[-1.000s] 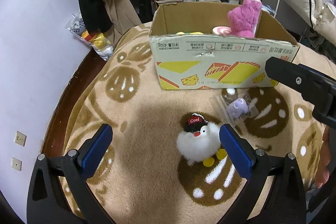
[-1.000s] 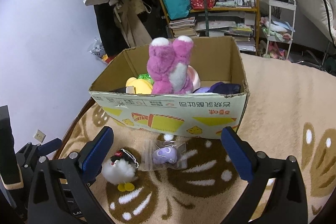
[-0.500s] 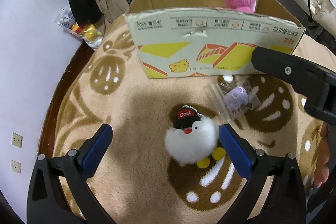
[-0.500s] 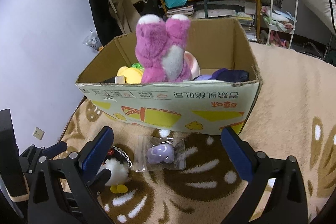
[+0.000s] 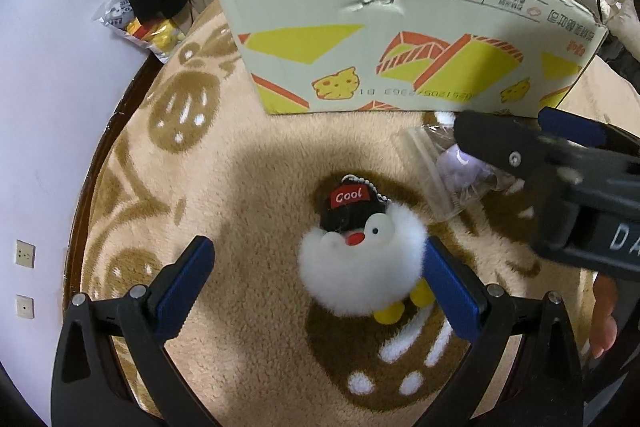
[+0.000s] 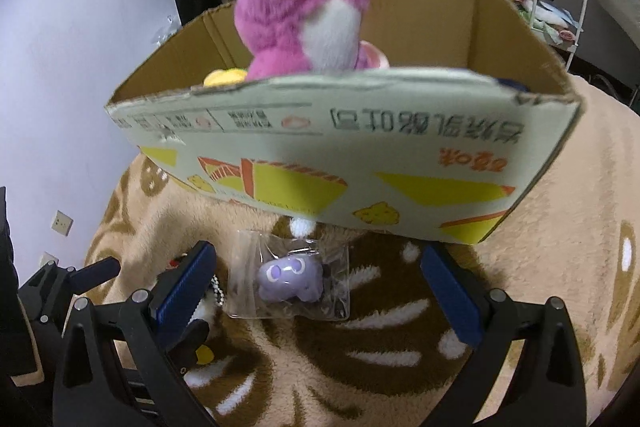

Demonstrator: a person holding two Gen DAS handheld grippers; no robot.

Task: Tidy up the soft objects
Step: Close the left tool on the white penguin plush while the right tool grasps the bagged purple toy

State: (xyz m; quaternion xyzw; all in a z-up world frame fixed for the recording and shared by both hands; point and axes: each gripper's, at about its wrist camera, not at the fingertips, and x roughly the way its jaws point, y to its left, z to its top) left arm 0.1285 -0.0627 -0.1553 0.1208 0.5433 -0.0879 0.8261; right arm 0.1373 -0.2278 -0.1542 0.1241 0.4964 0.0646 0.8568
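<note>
Left wrist view: left gripper (image 5: pixel 318 277) spread wide, low over patterned rug (image 5: pixel 248 187); white fluffy keychain toy (image 5: pixel 360 265) with black "Cool" cap lies between fingers, right pad touching fur. Right wrist view: right gripper (image 6: pixel 320 285) also wide, straddling clear bag (image 6: pixel 290 277) with small purple toy (image 6: pixel 290 279) on rug. Beyond: cardboard box (image 6: pixel 340 151), pink plush (image 6: pixel 302 7) sticking up inside.
</note>
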